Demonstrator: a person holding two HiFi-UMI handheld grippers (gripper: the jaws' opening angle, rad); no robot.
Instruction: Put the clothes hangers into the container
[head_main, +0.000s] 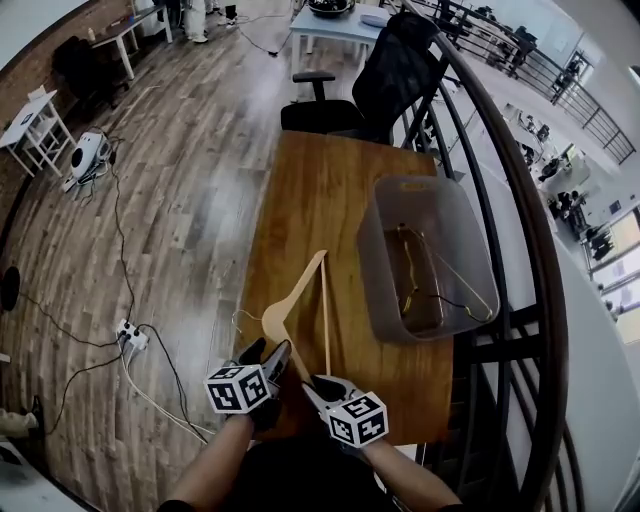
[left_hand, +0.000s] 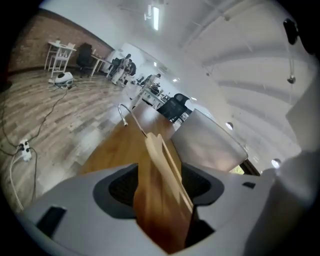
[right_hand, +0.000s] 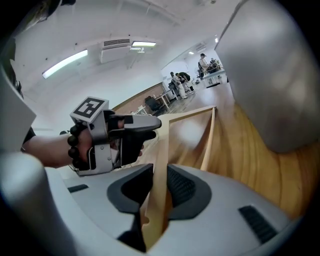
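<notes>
Nearest, at the near edge of the desk (head_main: 310, 190), the left gripper (head_main: 268, 355) has its jaws spread wide around the neck of a wooden hanger (head_main: 300, 285), seemingly not pressing on it. Beside it, the right gripper (head_main: 318, 385) pinches the end of the hanger's arm. The container (head_main: 375, 290) on the desk's right edge already holds thin metal hangers (head_main: 420, 270). Apparently only the wooden one remains.
</notes>
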